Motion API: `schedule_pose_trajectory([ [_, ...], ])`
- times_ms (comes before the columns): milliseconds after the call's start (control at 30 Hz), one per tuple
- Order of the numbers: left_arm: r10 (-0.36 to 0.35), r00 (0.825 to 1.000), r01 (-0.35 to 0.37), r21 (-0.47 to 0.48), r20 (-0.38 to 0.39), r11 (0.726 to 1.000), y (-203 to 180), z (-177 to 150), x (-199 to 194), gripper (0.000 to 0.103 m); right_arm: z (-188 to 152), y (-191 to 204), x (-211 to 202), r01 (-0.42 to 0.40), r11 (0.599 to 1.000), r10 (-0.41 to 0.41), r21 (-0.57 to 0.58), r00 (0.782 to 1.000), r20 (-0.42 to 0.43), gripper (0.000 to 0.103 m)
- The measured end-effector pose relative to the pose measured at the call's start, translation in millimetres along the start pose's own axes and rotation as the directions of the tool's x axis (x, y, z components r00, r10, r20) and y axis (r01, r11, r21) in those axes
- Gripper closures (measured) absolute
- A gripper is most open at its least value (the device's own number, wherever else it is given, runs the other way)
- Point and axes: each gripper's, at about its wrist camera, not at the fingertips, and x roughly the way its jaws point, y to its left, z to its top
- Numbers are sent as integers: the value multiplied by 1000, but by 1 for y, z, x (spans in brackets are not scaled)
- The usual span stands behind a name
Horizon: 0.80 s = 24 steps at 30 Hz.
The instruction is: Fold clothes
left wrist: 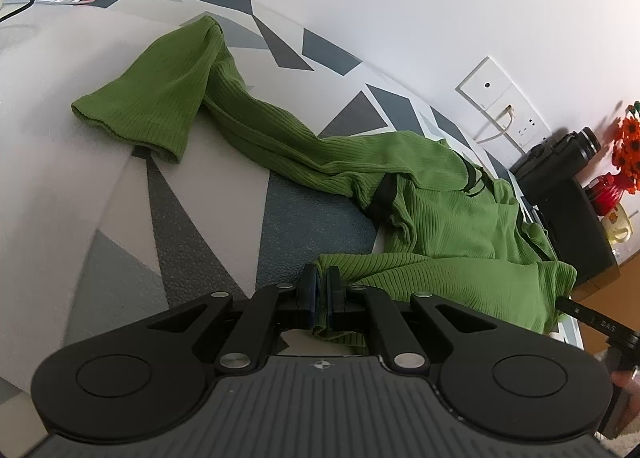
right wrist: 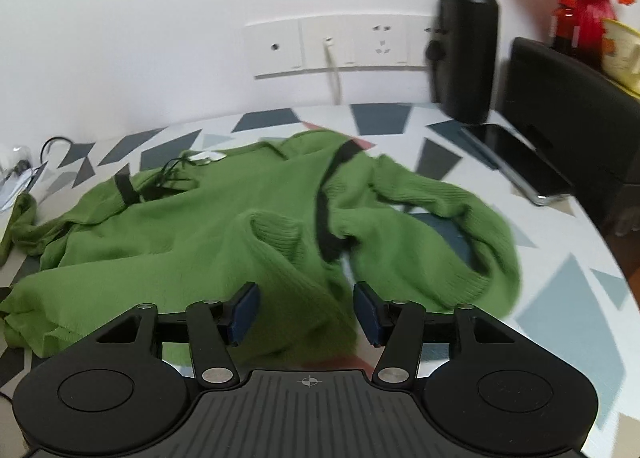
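Our green ribbed sweater [right wrist: 224,226] lies rumpled on the patterned table [right wrist: 560,298], one sleeve [left wrist: 160,98] stretched far left. It looks soft and floppy. Our left gripper [left wrist: 321,290] pinches its near hem. Our right gripper [right wrist: 306,312] is partly open over the hem, gripping nothing.

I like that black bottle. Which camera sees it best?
The right wrist view: the black bottle stands whole and upright by the wall sockets. The left wrist view catches only its top, small and tilted at the far right edge.
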Motion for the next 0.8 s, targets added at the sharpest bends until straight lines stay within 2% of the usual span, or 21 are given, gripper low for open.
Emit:
schedule_pose_trajectory([
  [33,1,1000,-1,6,-3,1000,-1,0,0,98,0,2,2,-9,1000,9,-5,1000,-22,94],
  [167,-8,1000,10,75,-18,997,-8,2,-3,98,-7,4,-17,-26,999,27,25,998,-50,95],
  [233,-40,999,43,104,-30,994,-13,3,-8,98,-13,-3,-36,-24,997,28,71,998,-59,95],
  [300,-107,994,110,113,-37,987,-20,8,-15,98,-19,-15,-59,-4,990,12,141,998,-55,95],
  [433,-241,966,254,178,-88,951,-41,13,-27,98,-37,-39,-99,78,953,-65,294,996,-53,95],
  [500,-284,947,310,204,-149,928,-49,8,-29,98,-49,-47,-112,121,929,-103,351,992,-69,95],
  [600,-303,923,349,184,-236,919,-47,-5,-25,98,-73,-51,-122,178,892,-138,416,983,-124,95],
  [667,-296,916,340,133,-269,931,-39,-15,-23,98,-88,-49,-123,200,874,-144,442,977,-158,95],
  [800,-335,909,340,-24,-247,940,-20,-23,-29,98,-102,-46,-121,196,872,-125,449,975,-182,95],
])
